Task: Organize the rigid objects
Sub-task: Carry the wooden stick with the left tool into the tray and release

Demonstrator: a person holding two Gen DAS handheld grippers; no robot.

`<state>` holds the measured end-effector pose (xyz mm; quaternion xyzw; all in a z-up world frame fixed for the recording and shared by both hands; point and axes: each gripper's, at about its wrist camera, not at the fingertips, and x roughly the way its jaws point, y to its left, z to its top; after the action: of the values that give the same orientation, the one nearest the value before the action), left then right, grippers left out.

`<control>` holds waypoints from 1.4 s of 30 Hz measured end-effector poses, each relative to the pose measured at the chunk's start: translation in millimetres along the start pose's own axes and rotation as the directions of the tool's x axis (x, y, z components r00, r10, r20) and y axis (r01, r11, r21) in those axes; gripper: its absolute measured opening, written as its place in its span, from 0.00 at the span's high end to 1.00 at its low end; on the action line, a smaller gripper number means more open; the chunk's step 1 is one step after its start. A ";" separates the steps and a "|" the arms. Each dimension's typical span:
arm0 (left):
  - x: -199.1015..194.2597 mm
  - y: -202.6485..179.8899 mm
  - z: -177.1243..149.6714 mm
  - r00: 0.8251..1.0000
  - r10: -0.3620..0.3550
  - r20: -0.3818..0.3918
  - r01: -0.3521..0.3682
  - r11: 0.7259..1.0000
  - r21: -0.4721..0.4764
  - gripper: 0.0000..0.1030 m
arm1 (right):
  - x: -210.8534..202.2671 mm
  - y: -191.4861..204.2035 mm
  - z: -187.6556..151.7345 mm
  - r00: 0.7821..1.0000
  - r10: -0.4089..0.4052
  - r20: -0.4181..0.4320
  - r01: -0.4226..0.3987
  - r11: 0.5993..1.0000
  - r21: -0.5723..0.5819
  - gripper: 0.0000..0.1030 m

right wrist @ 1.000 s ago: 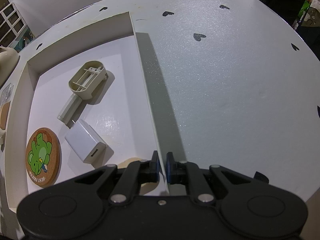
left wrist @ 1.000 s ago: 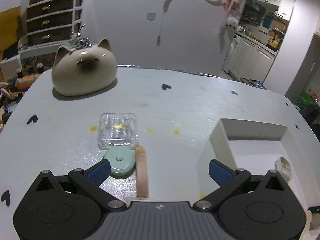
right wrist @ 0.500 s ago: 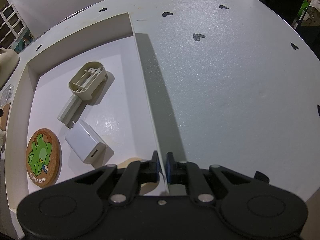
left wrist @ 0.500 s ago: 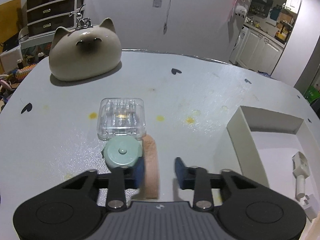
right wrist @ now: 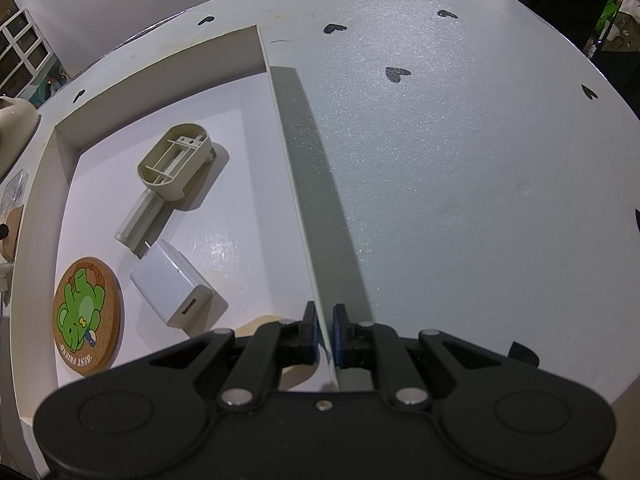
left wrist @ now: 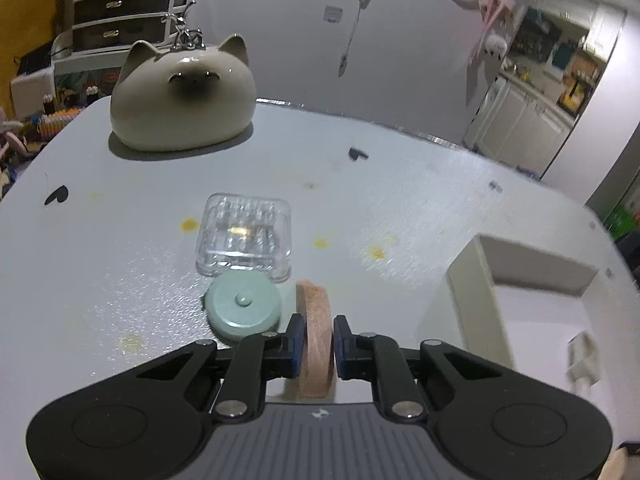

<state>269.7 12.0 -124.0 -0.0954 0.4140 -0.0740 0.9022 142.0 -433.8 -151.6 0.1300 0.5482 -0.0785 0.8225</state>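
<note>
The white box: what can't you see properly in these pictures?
- Left wrist view: white box cut off by the right edge; a beige thing inside is blurred.
- Right wrist view: round pale object hidden behind the right gripper.
- Clear plastic case: contents too blurry.

Home, open-plan living area with a kitchen behind.
White table (left wrist: 420, 208) with black heart stickers (right wrist: 397, 73) and yellow stains, cat-shaped ceramic ornament (left wrist: 182, 98) on it. Drawer unit (left wrist: 120, 0) and cluttered toys at back left, white kitchen cabinets (left wrist: 520, 124) and stocked shelves at back right.
</note>
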 end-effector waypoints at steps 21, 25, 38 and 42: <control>-18.3 -46.0 -13.5 0.995 -0.088 -0.052 0.094 0.987 0.131 0.85 | -1.1 -0.5 -0.7 1.000 0.004 0.005 -0.004 1.000 0.002 0.91; -11.7 -52.5 -30.5 0.990 -0.088 -0.113 0.107 0.980 0.171 0.85 | -1.2 -0.6 -0.9 1.000 0.004 0.008 -0.004 1.000 0.003 0.91; 17.2 -76.3 -32.6 0.983 -0.052 -0.175 0.096 0.963 0.253 0.70 | -1.3 -0.2 -2.1 1.000 0.005 0.012 -0.005 1.000 0.004 0.91; 22.6 -80.3 -35.7 0.980 -0.041 -0.193 0.091 0.961 0.260 0.69 | -0.6 0.7 -0.6 1.000 0.005 0.013 -0.005 1.000 0.005 0.91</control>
<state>252.7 -74.6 -144.6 0.0211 0.4790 -0.1681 0.8613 141.4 -433.0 -151.1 0.1329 0.5422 -0.0788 0.8259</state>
